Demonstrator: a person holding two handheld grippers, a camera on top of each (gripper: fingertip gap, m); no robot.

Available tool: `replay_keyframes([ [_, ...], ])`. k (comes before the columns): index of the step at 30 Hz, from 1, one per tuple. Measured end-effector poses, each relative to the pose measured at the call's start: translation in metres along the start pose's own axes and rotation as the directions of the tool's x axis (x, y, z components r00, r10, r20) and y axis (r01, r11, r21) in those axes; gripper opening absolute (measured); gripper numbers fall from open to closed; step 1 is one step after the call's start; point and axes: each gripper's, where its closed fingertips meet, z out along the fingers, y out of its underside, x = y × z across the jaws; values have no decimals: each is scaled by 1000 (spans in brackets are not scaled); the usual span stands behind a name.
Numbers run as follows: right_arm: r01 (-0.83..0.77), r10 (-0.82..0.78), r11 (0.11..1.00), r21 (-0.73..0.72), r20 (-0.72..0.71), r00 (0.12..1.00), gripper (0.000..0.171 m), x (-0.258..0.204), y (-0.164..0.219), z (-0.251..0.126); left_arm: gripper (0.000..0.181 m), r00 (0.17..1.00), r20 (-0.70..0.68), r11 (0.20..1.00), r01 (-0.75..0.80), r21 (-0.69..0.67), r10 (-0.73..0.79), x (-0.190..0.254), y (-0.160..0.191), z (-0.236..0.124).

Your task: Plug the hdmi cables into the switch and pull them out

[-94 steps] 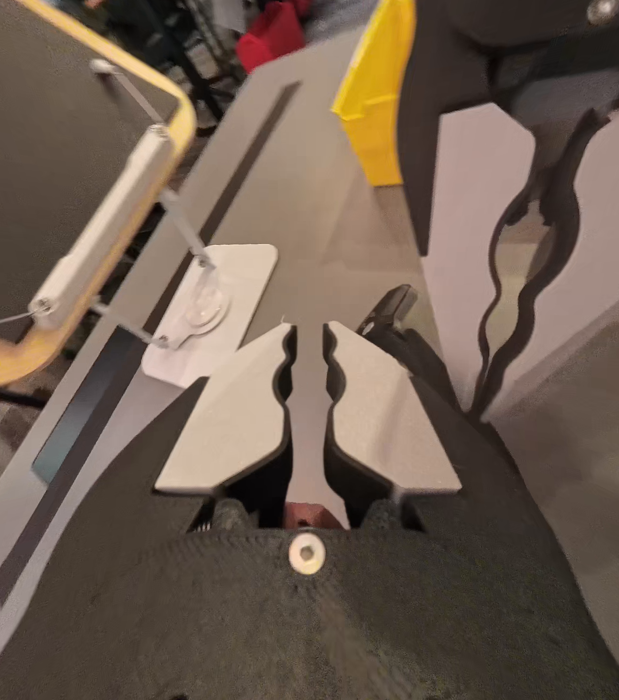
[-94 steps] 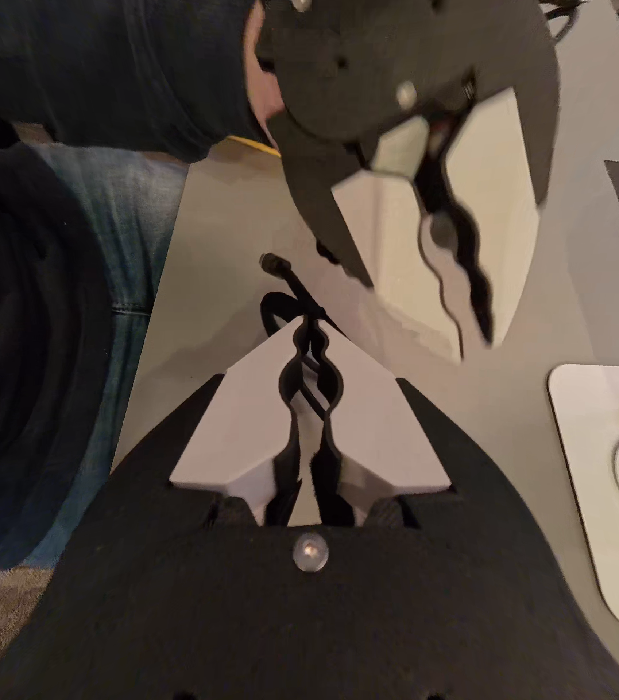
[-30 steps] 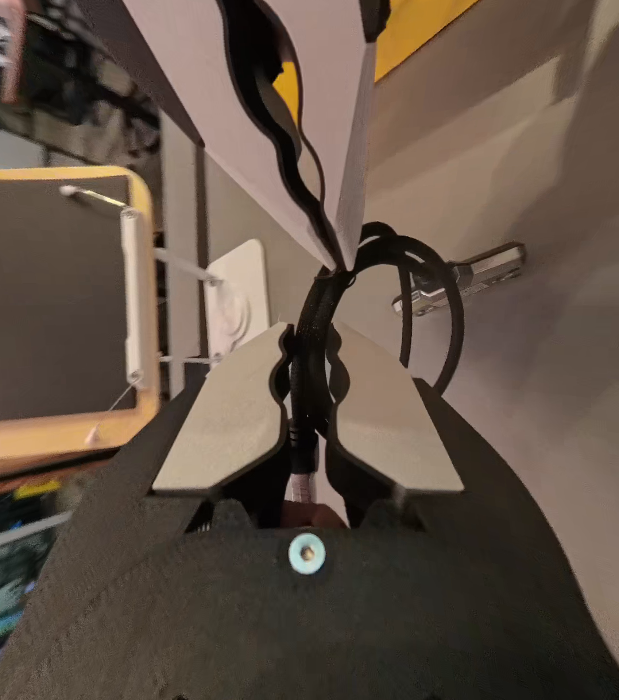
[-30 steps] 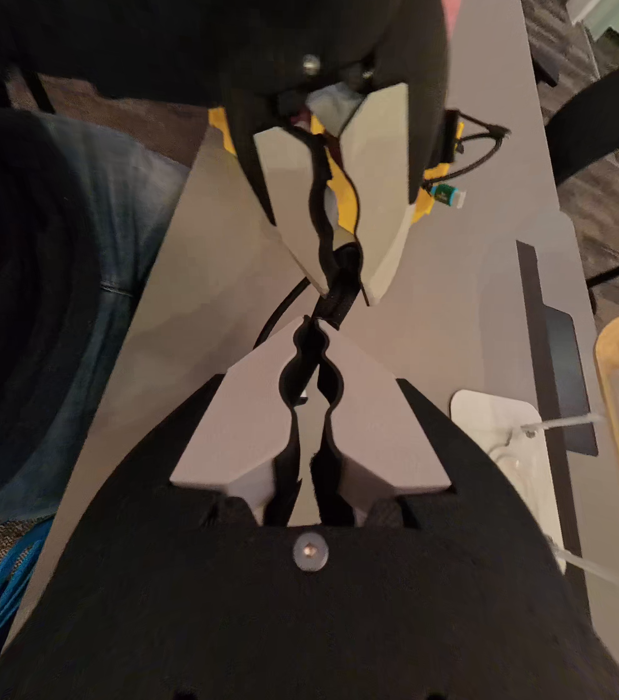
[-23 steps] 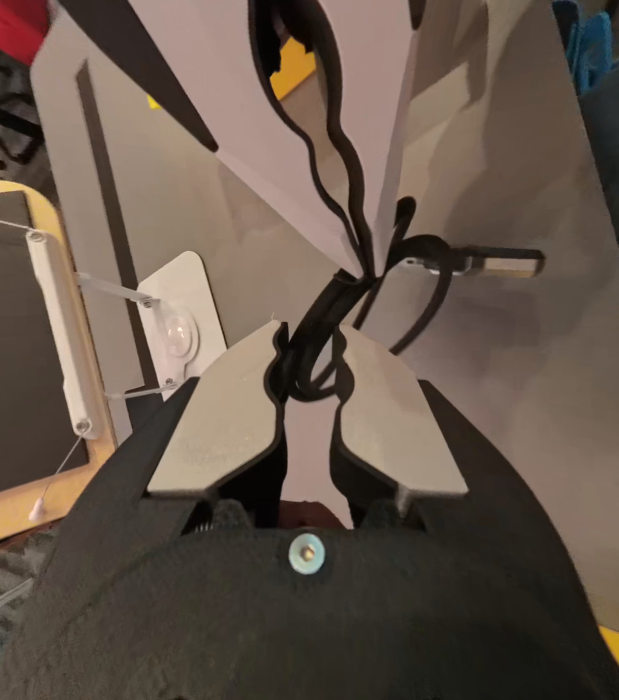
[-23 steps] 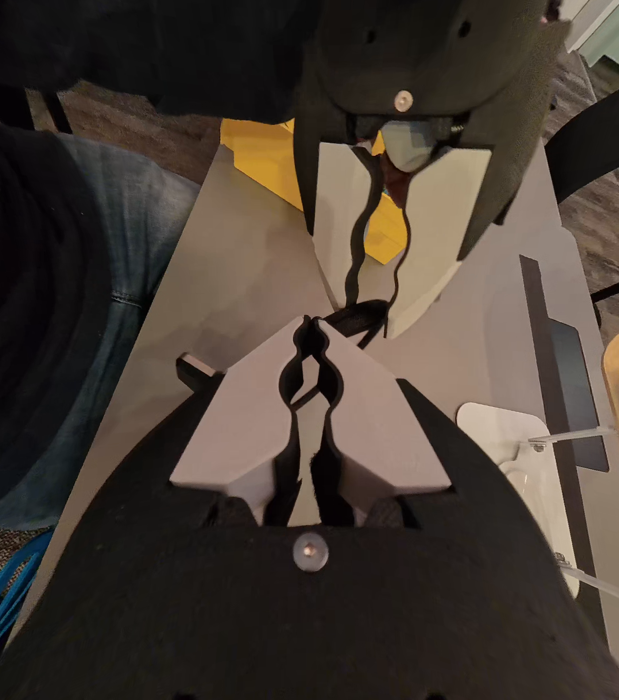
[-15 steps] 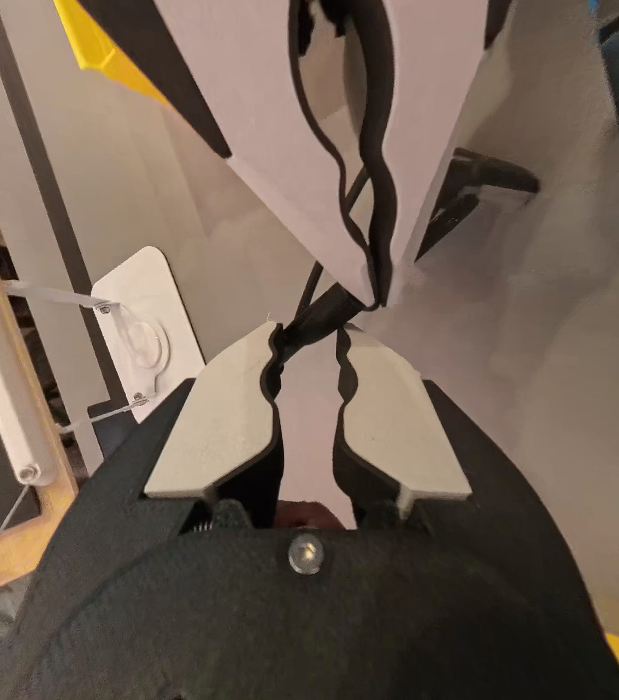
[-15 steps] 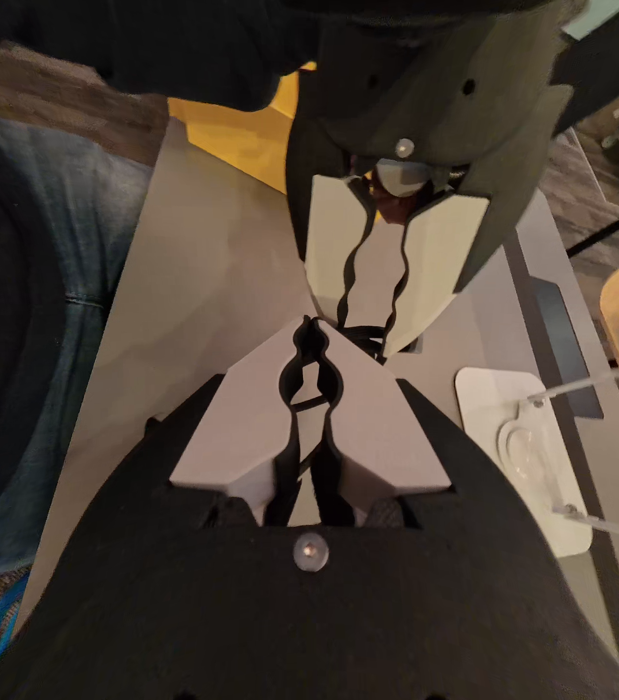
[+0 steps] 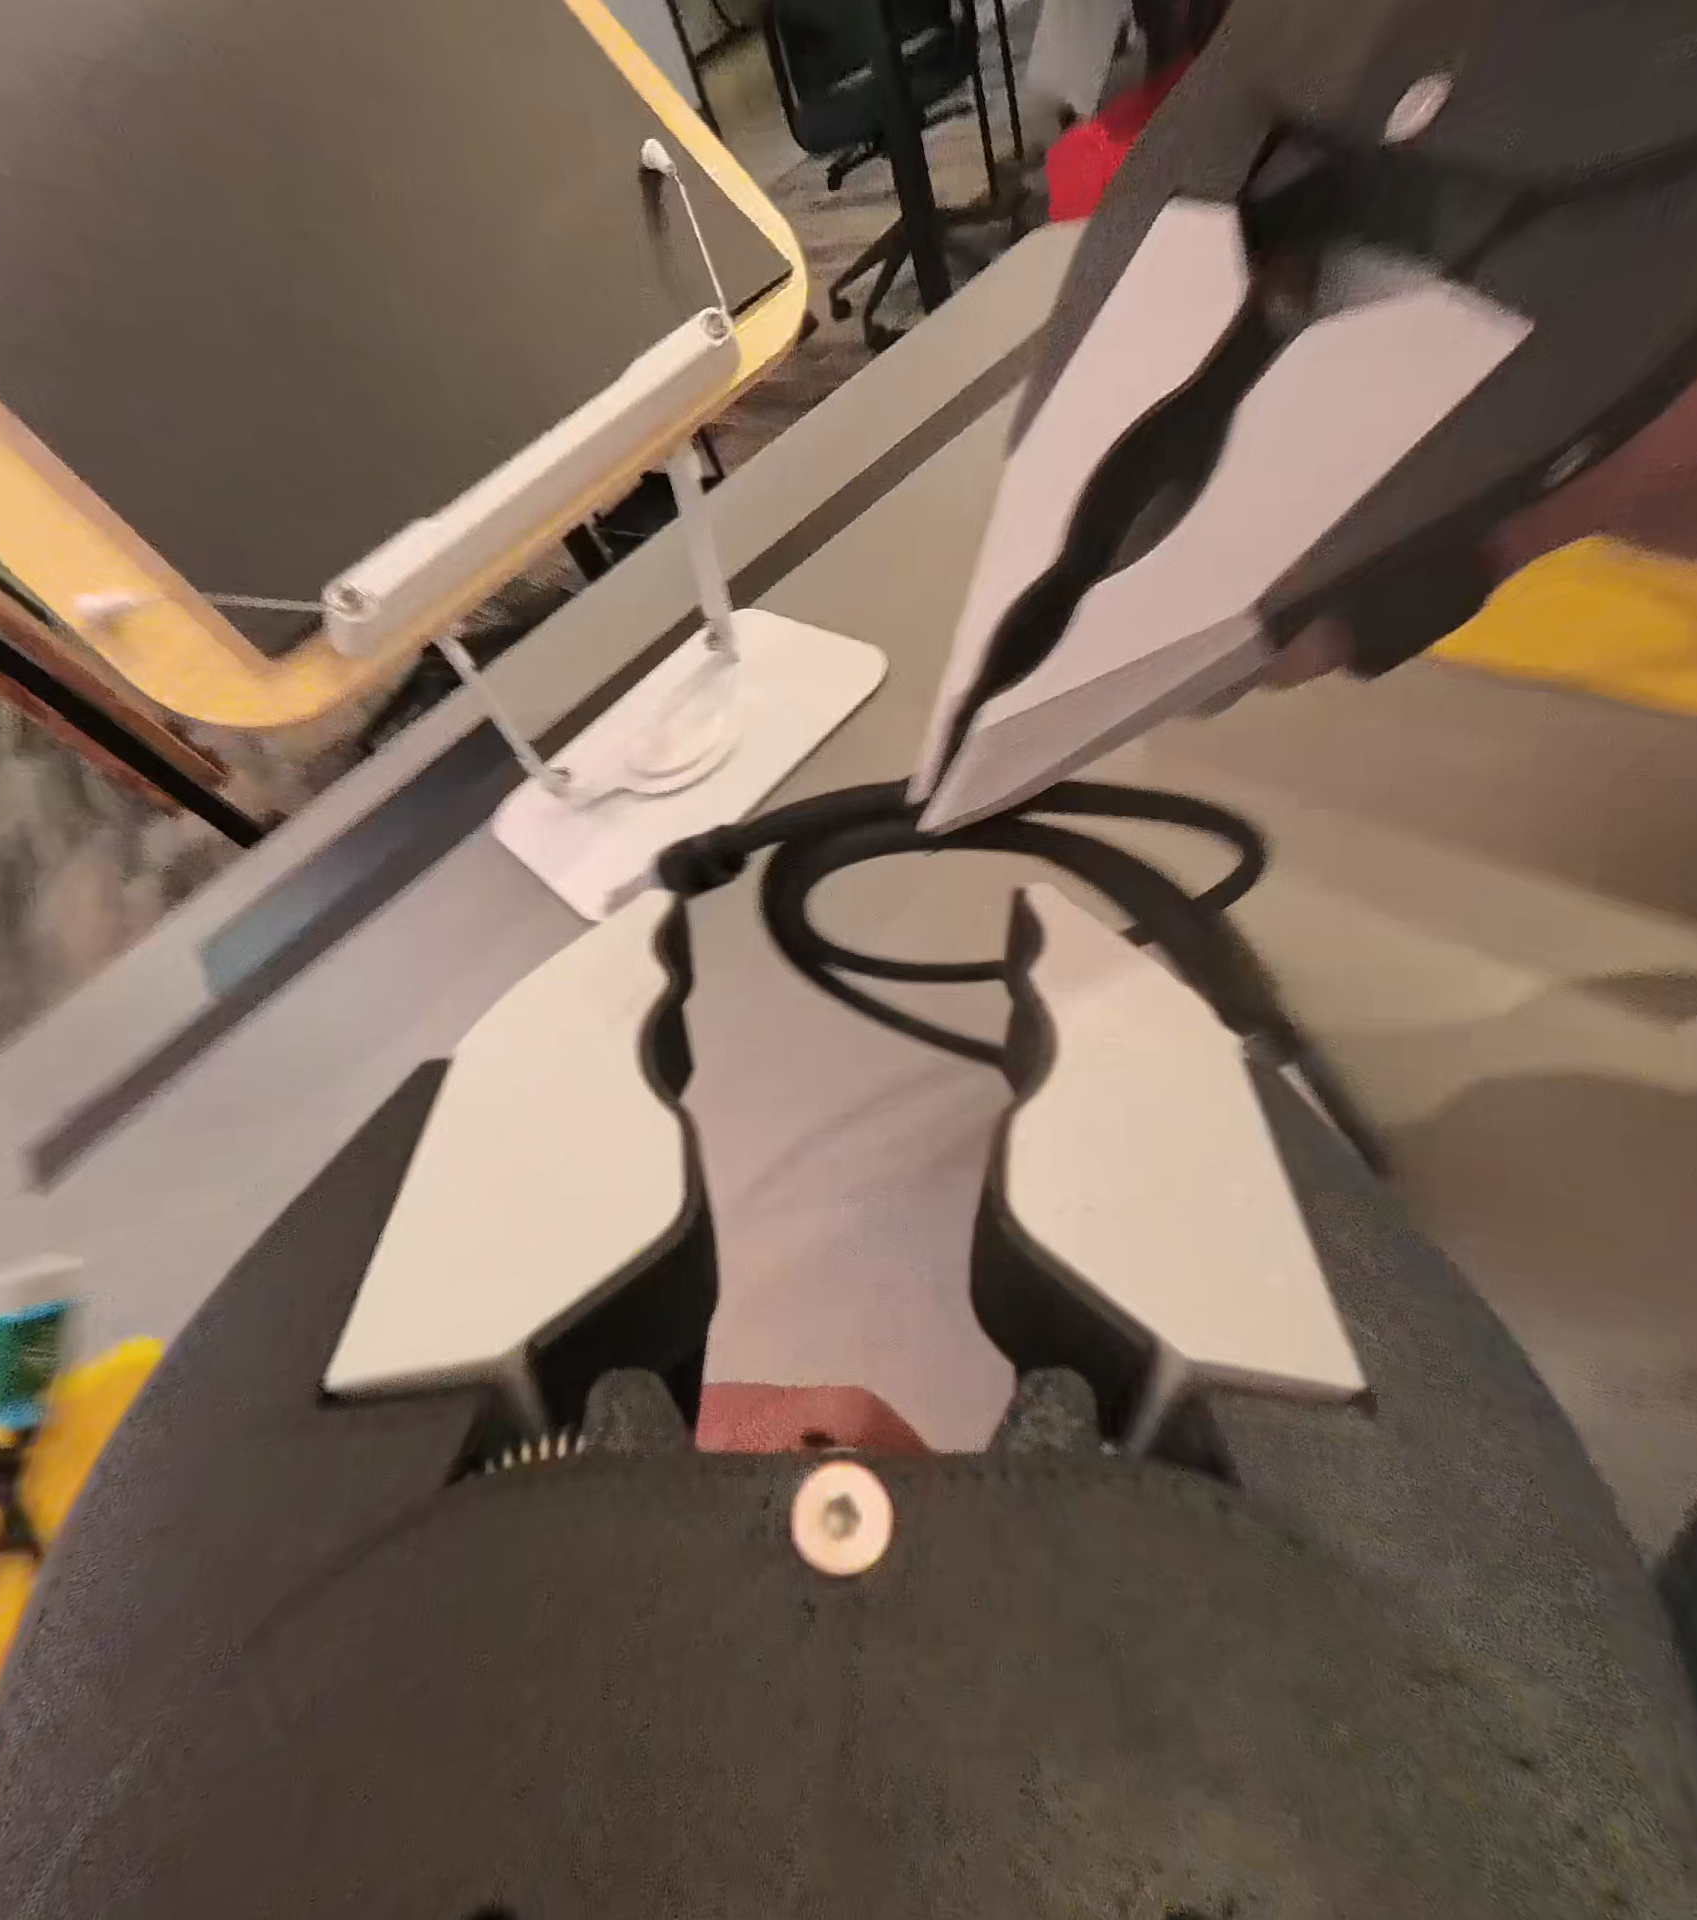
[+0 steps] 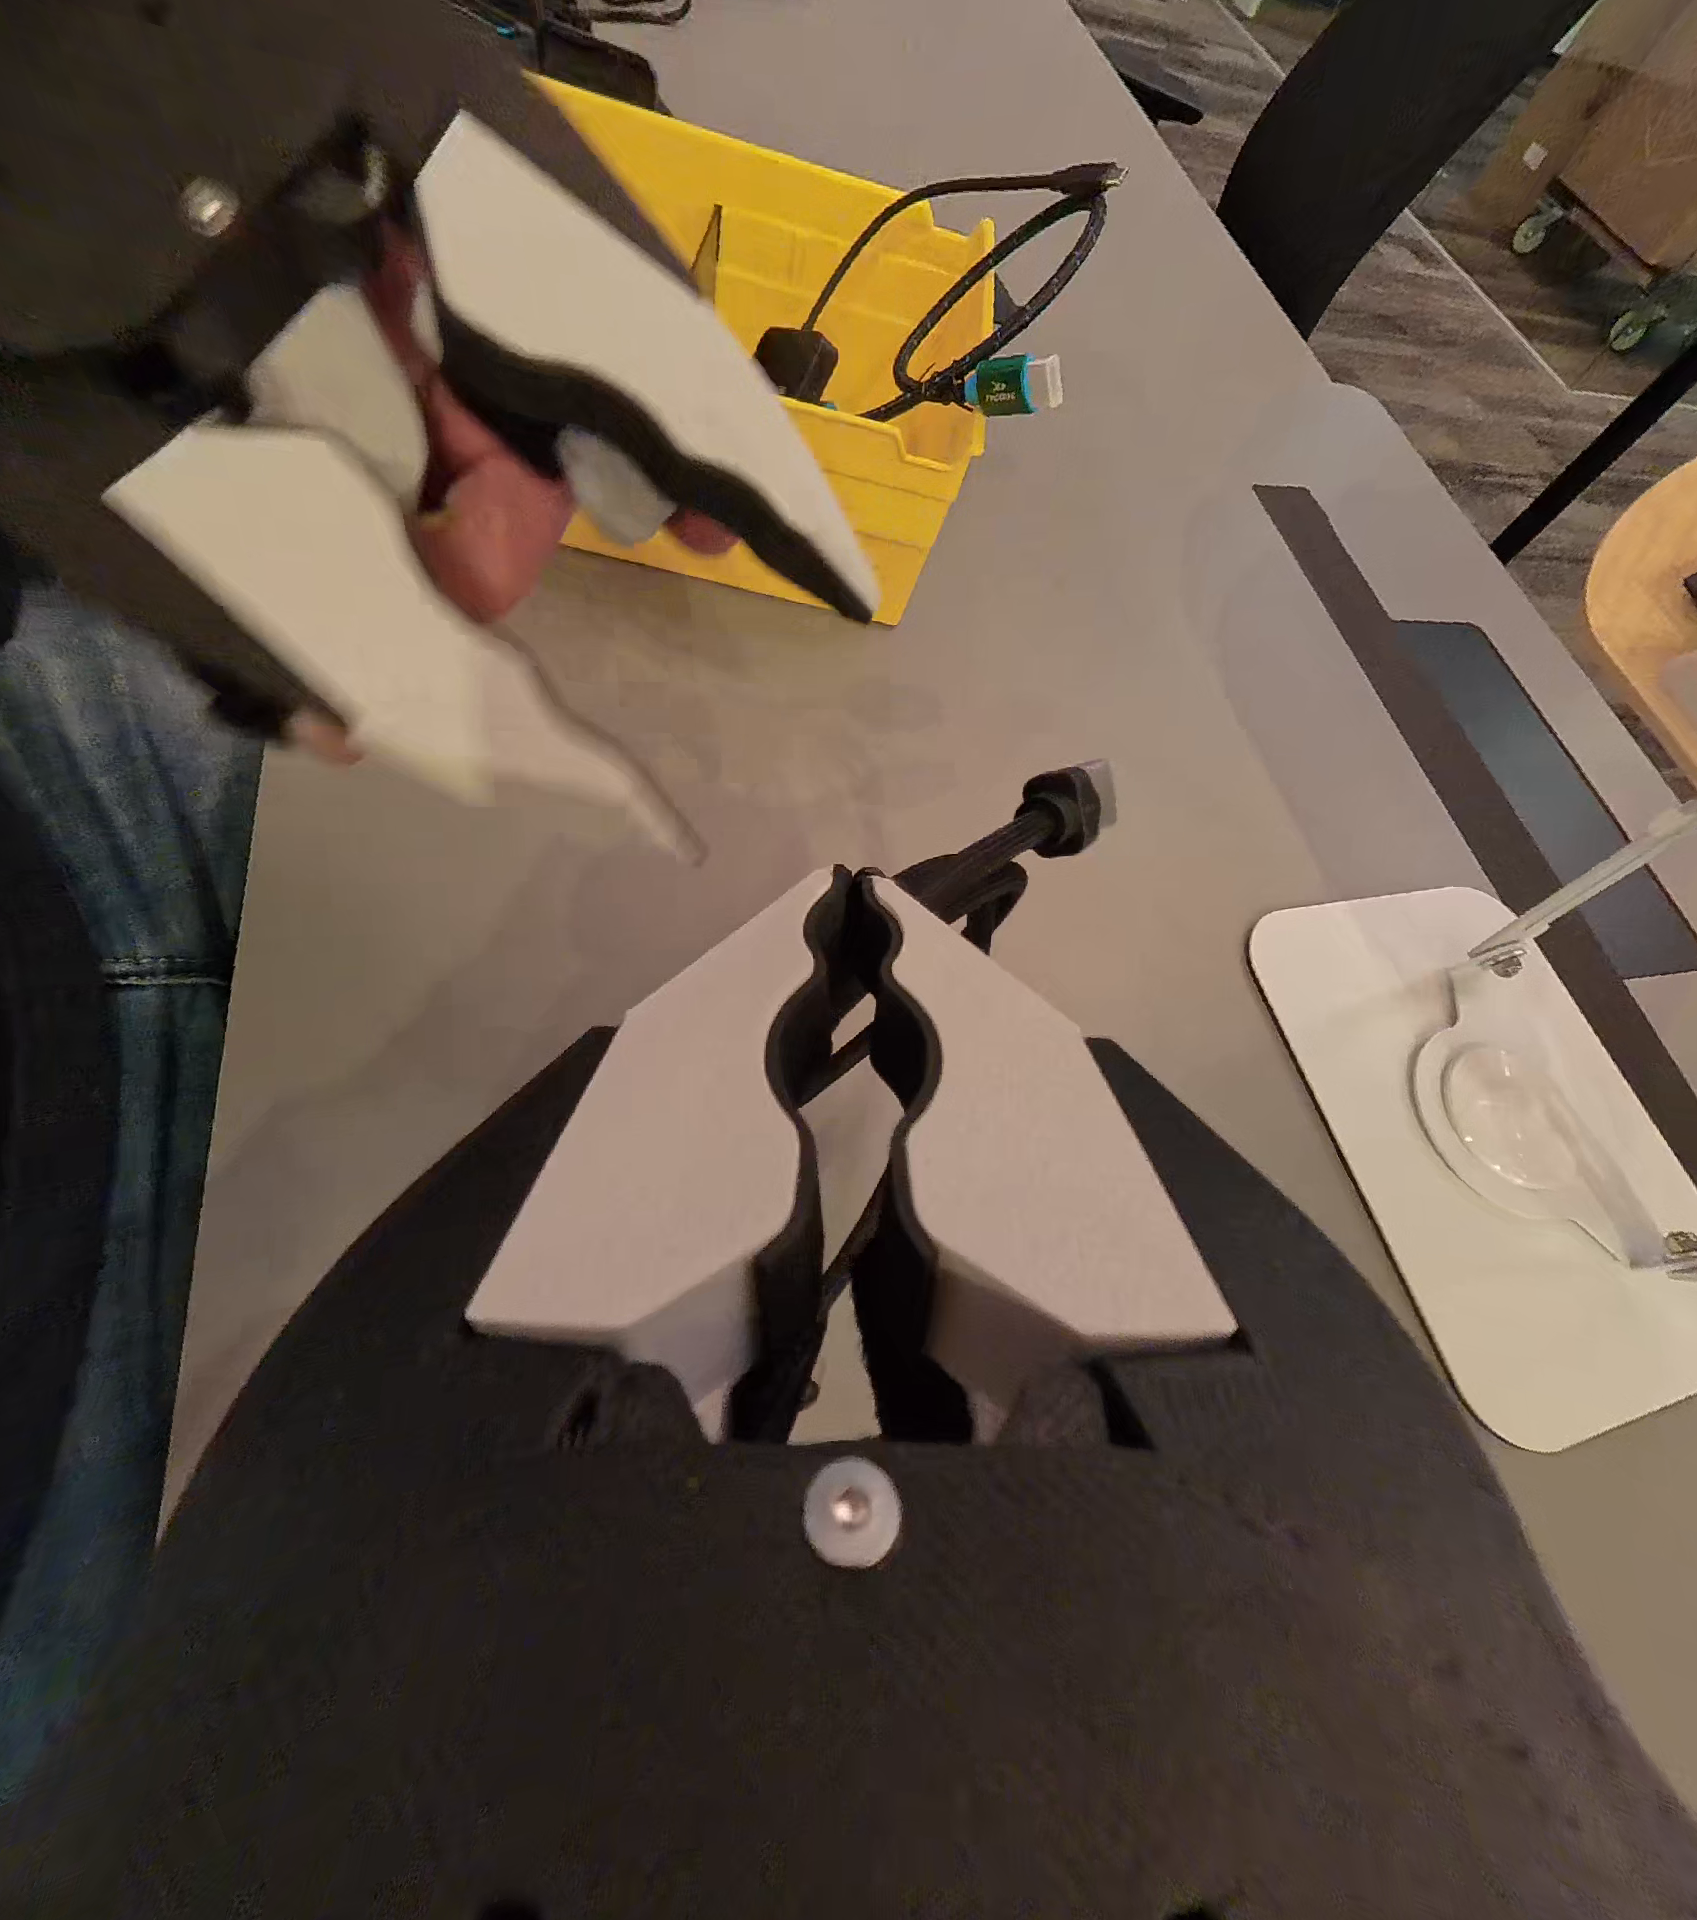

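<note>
A black HDMI cable [image 10: 989, 847] lies partly on the grey table [image 10: 1083, 623], with its plug [image 10: 1072, 805] pointing right. My right gripper [image 10: 849, 883] is shut on the cable, which runs back between its fingers. In the left wrist view the cable [image 9: 787, 914] makes a loop under the right gripper [image 9: 927, 810]. My left gripper [image 9: 849, 925] is open and empty, just short of the loop. It also shows in the right wrist view [image 10: 771, 727], up and to the left of the cable. No switch is in view.
A yellow bin [image 10: 885, 457] at the back holds another cable with a teal plug [image 10: 1005, 390]. A white stand base [image 10: 1446, 1247] on the right carries a wood-framed dark board [image 9: 304, 260]. A person's jeans leg [image 10: 148, 935] is at the table's left edge. Only a small space, under 4 cm, lies between the two pairs of fingers.
My left gripper has opened wide, let go of the cable and drawn back from it. My right gripper has kept its hold on the cable.
</note>
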Motion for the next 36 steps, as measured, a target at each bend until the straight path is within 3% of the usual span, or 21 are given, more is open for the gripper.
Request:
replay_keyframes([
  [4,-14,14,1000,-4,11,1000,0,-4,-6,4,89,987,82,990,133,38,-136,29,2,15],
  [8,-35,35,999,-10,18,999,0,-4,-9,5,86,957,190,974,206,97,-221,25,2,31],
  [15,-54,54,998,-24,15,998,0,-5,-8,4,72,955,204,974,192,121,-213,16,-1,47],
  [29,-21,25,996,-91,39,999,0,4,-3,-8,35,998,-39,995,-41,90,44,19,-17,52],
  [33,18,-7,993,-120,86,996,0,-3,0,-11,27,967,-156,979,-190,76,200,27,-16,51],
  [36,18,-3,991,-133,115,993,0,-9,3,-10,24,900,-309,951,-296,83,307,35,-10,47],
])
